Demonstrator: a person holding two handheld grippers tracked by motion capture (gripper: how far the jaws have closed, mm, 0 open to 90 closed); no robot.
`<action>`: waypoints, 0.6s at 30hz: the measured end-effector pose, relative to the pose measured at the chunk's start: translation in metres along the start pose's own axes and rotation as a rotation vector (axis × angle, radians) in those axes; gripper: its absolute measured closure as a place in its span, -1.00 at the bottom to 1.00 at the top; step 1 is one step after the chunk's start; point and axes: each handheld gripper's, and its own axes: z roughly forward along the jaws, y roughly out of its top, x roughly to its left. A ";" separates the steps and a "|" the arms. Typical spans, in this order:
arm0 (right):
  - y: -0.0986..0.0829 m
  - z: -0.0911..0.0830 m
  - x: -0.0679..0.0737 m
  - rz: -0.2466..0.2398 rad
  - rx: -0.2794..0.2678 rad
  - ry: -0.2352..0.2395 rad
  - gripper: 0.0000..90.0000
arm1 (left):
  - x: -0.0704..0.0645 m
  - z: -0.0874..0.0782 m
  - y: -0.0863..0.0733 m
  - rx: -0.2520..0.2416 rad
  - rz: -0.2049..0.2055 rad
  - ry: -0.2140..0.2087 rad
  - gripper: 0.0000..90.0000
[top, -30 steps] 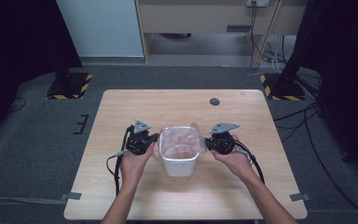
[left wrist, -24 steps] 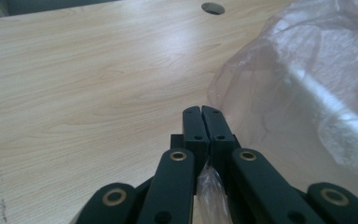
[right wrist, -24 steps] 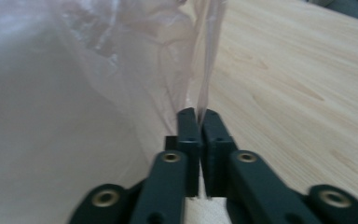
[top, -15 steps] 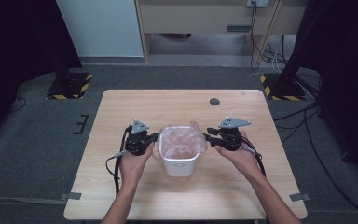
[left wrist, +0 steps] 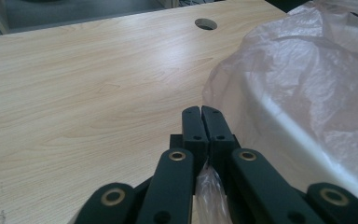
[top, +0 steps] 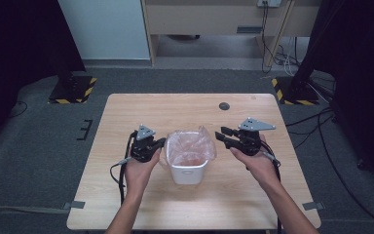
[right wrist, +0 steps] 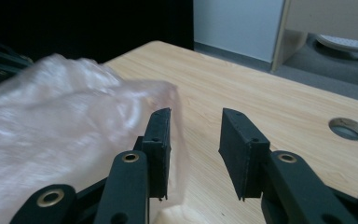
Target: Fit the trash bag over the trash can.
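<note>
Since a second ago our right gripper (top: 222, 136) has released the plastic liner (top: 192, 145) and backed off, while our left gripper (top: 159, 143) stays clenched on its edge; we should regrasp and fold it evenly over the white bin (top: 189, 171).

Table (top: 126, 204) is seen as pale wood-grain laminate, smooth, with a soft sheen. A white bin (top: 189, 172) at the table's middle is made of smooth, semi-gloss plastic. It is lined with a thin, translucent, crinkled plastic bag (top: 191, 145), faintly pink and glossy. Left gripper (left wrist: 201, 112) and right gripper (right wrist: 196, 122) jaws are matt black plastic, with brass-coloured rivets. A matt grey plate is carried on each gripper. Floor beyond the table is covered in matt grey carpet.
</note>
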 end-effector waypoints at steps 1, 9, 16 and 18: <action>0.001 -0.001 0.002 -0.005 -0.011 0.002 0.41 | 0.000 0.000 0.000 0.000 0.000 0.000 0.98; 0.014 -0.005 0.022 0.002 -0.041 0.075 0.26 | 0.001 -0.004 0.000 -0.003 0.000 -0.001 0.98; 0.016 0.002 0.034 -0.005 -0.030 0.129 0.13 | 0.002 -0.005 0.000 -0.006 -0.002 0.000 0.98; 0.015 0.004 0.035 -0.002 -0.003 0.134 0.20 | 0.002 -0.006 0.000 -0.003 0.006 0.001 0.98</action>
